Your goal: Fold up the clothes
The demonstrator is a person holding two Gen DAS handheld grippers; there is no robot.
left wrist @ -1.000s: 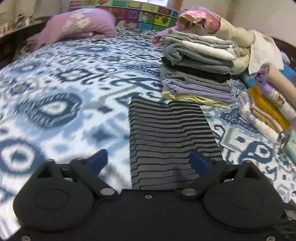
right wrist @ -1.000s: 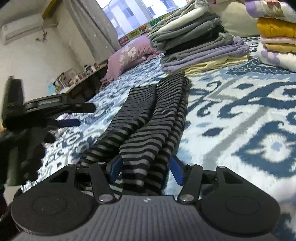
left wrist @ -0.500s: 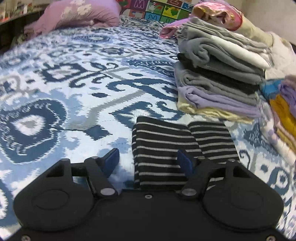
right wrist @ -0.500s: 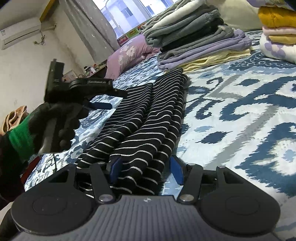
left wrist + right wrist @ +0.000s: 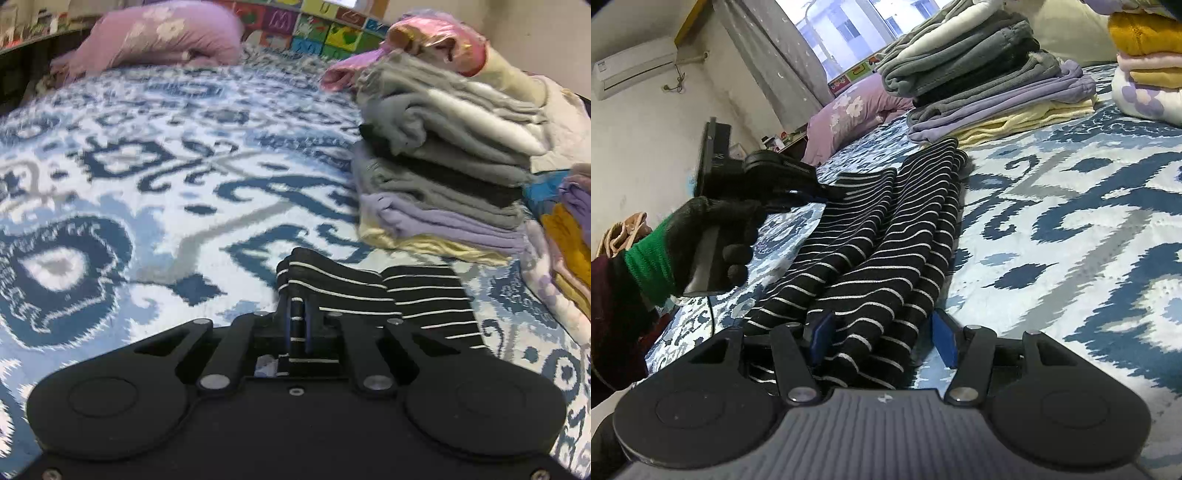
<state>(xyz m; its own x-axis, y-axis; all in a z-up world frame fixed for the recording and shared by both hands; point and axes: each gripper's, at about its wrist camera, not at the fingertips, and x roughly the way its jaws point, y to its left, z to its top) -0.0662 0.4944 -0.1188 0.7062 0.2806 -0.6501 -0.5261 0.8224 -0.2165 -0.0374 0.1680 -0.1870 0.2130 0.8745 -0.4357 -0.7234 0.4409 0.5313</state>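
- left gripper [image 5: 297, 325] has its jaws pinched tight on the far end of the striped trousers [image 5: 886, 258], a fold of cloth bunched up between the blue pads.
- right gripper [image 5: 882, 341] sits at the near end, jaws about half open with a bundle of striped cloth between them. Can't really tell if the pads are pressing.
- the trousers lie long and narrow on the blue patterned bedspread [image 5: 1071, 206], long axis running straight from one gripper to the other, so I'd guess the far end gets carried over toward the near one.
- stack of folded clothes [image 5: 443, 177] sits just beyond the far end, close enough to snag.
- purple pillow [image 5: 159, 37] is well clear.
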